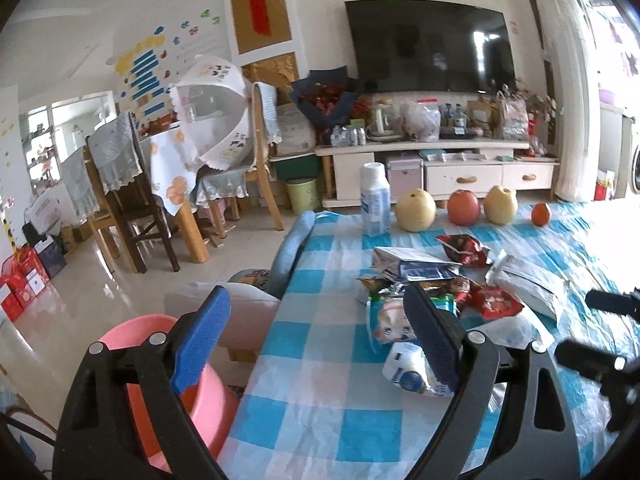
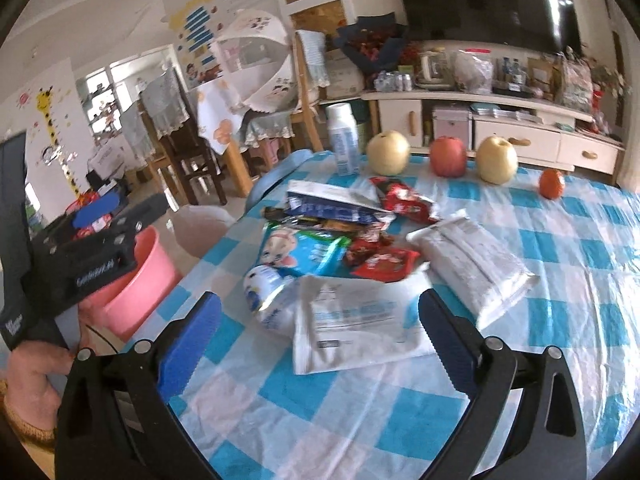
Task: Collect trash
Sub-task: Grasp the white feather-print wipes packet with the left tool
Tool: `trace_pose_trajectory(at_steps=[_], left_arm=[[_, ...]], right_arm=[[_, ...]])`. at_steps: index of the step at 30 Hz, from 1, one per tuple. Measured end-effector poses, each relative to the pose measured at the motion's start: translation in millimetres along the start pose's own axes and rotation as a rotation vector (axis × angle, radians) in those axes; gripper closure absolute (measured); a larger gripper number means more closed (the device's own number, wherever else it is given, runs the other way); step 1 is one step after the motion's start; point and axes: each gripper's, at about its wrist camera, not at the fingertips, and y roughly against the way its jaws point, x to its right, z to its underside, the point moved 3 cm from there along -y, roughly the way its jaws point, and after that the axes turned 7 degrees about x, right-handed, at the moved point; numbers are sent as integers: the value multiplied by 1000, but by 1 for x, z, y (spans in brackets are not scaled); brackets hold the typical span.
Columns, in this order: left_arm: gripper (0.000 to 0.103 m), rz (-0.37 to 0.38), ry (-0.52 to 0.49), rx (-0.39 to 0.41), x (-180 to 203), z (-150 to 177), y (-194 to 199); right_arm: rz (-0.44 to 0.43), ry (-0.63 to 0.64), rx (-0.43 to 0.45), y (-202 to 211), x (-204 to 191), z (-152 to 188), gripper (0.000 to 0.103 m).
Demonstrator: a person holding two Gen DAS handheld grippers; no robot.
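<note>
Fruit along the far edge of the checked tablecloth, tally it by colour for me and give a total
Yellow: 2, the left pear and the right pear
Red: 1, the apple
Orange: 1, the small orange
Total: 4

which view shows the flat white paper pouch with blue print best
The right wrist view: the flat white paper pouch with blue print lies whole and unblocked between the open fingers of the right gripper. In the left wrist view the same pouch is mostly hidden behind a finger of the left gripper, and glare washes out its print.
</note>
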Motion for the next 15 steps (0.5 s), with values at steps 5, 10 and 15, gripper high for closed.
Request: trace_pose_trajectory(at_steps=[5,10,15], left_arm=[[14,51,-30,-21,18,2,-2],[14,189,-106,-21,49,4,3],[14,376,-266,-59,100,19,7]], right_arm=[[33,-48,13,7,30,-7,5],[70,-98,11,10,63,-11,5],[118,-181,-42,1,105,-12,5]])
